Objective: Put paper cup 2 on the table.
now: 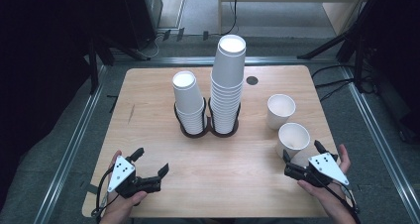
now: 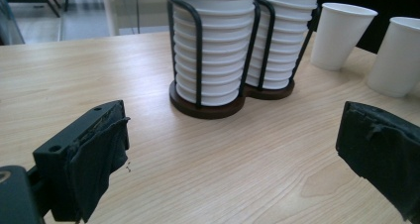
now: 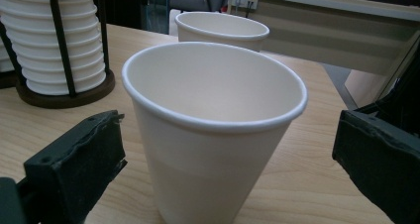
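Two stacks of white paper cups stand in a dark double wire holder (image 1: 208, 127) at the table's middle: a short stack (image 1: 188, 101) on the left, a tall stack (image 1: 228, 83) on the right. Two loose upright cups stand at the right, the far cup (image 1: 280, 110) and the near cup (image 1: 292, 140). My right gripper (image 1: 301, 157) is open, its jaws on either side of the near cup (image 3: 213, 135) without touching it. My left gripper (image 1: 149, 162) is open and empty near the front left edge, pointing toward the holder (image 2: 208, 105).
The wooden table (image 1: 148, 100) has a small dark round hole (image 1: 252, 80) at the back. Metal rails (image 1: 74, 144) run along both sides. Dark tripod legs (image 1: 332, 43) and cables lie on the floor behind the table.
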